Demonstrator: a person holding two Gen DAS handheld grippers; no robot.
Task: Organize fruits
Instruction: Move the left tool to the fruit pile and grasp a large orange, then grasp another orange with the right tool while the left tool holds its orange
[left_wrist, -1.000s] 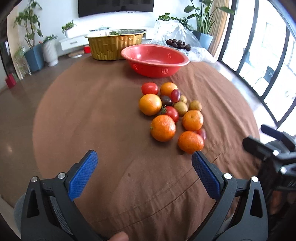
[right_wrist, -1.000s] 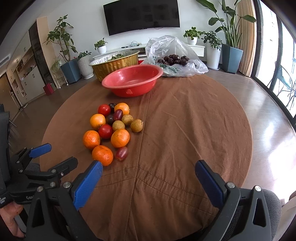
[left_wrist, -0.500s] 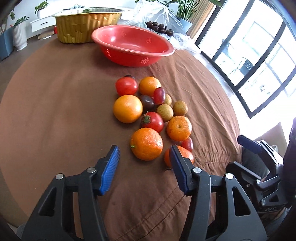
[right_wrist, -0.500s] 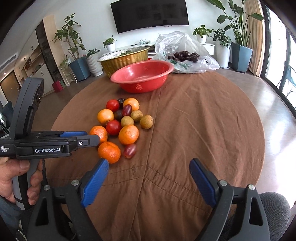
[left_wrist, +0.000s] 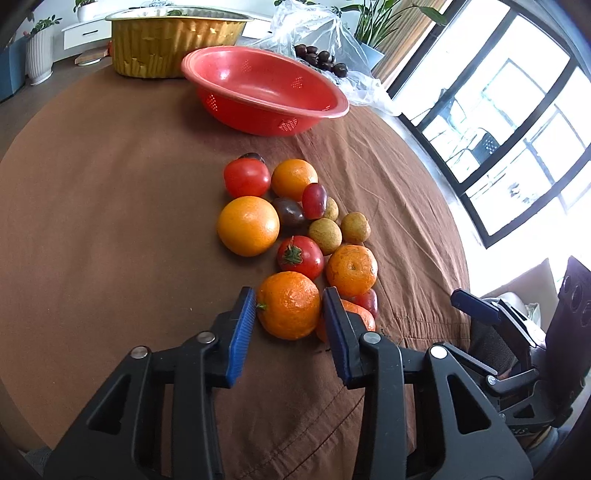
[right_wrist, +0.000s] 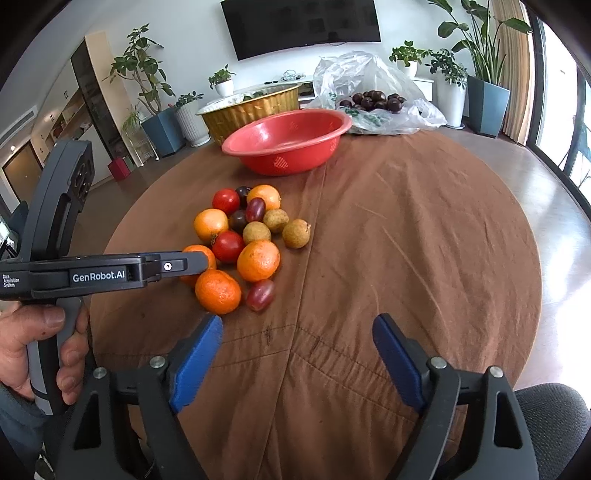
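The left gripper (left_wrist: 288, 325) has its blue-padded fingers (left_wrist: 242, 328) either side of the nearest round orange mandarin (left_wrist: 289, 305), and they are closing on it. The left pad sits at the fruit's stem side; whether either pad presses yet cannot be confirmed, as a thin gap seems to remain. The mandarin lies straight ahead between the fingers, at the near edge of the fruit cluster on the brown cloth-covered tabletop (left_wrist: 110, 221). Being round, it offers no long axis to align to.

The right gripper (right_wrist: 295, 354) is closing from wide, with nothing between its fingers but bare cloth. It stands well right of the cluster, so the left is plainly the nearer.

Beyond the cluster, at the far side, sits an empty red perforated plastic bowl (left_wrist: 266, 96), the likely destination.

A second mandarin (left_wrist: 358, 317) is half hidden behind the right-hand finger, touching or just beside the target; disturbance is possible. In the right wrist view the left gripper's body covers most of the target mandarin.
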